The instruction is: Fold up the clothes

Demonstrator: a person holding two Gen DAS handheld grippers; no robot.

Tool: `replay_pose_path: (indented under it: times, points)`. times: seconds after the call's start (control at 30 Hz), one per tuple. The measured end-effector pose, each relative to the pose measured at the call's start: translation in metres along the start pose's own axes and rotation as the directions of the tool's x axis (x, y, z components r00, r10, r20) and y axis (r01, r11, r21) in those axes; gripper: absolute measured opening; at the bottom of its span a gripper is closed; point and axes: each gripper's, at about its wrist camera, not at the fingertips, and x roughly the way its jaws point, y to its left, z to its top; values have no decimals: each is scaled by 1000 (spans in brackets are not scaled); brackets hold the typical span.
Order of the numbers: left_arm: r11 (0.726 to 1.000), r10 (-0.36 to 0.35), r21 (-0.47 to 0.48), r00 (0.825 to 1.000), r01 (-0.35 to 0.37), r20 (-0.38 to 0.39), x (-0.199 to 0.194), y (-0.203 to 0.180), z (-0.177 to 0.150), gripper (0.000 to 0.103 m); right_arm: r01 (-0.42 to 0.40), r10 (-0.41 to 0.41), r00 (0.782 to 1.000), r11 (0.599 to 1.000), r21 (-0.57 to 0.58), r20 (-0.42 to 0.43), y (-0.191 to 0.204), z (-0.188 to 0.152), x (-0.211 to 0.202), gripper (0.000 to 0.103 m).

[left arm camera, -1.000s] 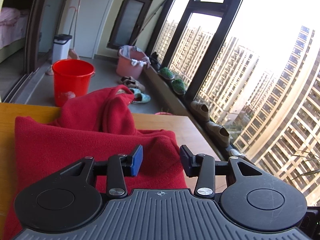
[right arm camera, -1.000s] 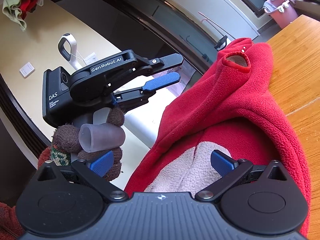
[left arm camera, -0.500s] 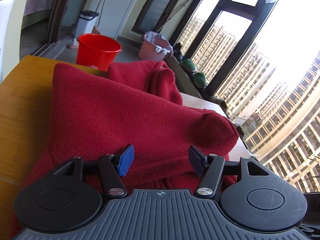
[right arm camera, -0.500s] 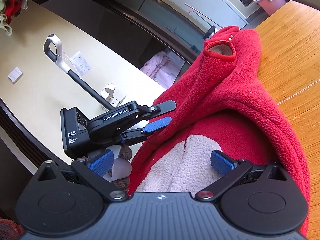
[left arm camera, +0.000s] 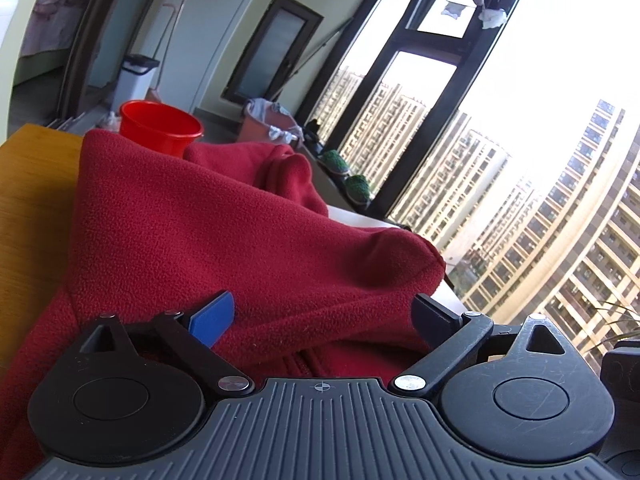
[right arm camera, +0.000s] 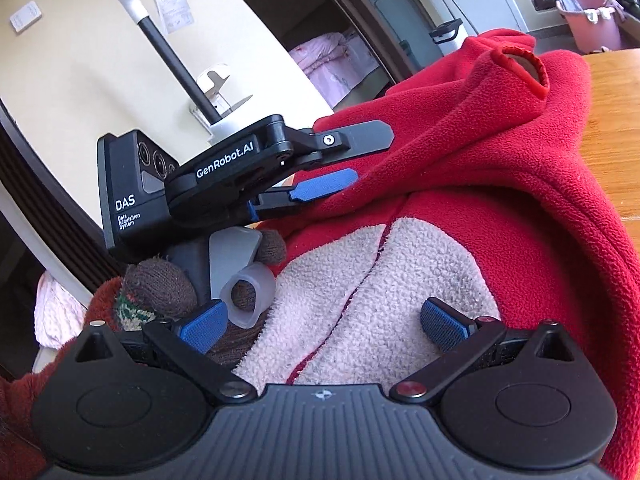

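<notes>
Closer now, the left gripper and right gripper straddle the red fleece, jaws spread.

left gripper jaws apart, right gripper jaws apart

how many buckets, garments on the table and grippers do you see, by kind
red fleece garment on the wooden table: 1
buckets: 2, the red bucket and the pink bucket
grippers: 2, the left gripper and the right gripper
total: 5
</notes>
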Motion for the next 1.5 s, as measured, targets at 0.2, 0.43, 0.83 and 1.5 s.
replay_pose_path:
  times: [0.2,0.43,0.83,1.5]
  points:
    - [1000,11,-12,999,-10,36,-5,0,-3,103,87,-92,995,989,-116,-44,21,-1,8,103]
    - [1000,26,0,999,-26,38,-6,-2,-4,103,298,-287,950,950,-87,120,20,17,-39,102]
    - [1000,26,1,999,-26,40,-9,-1,-4,103,493,-487,842,869,36,233,-52,101,-15,66]
    - [1000,7,0,999,-7,35,-9,1,-4,103,531,-530,826,846,51,193,-73,81,-10,12]
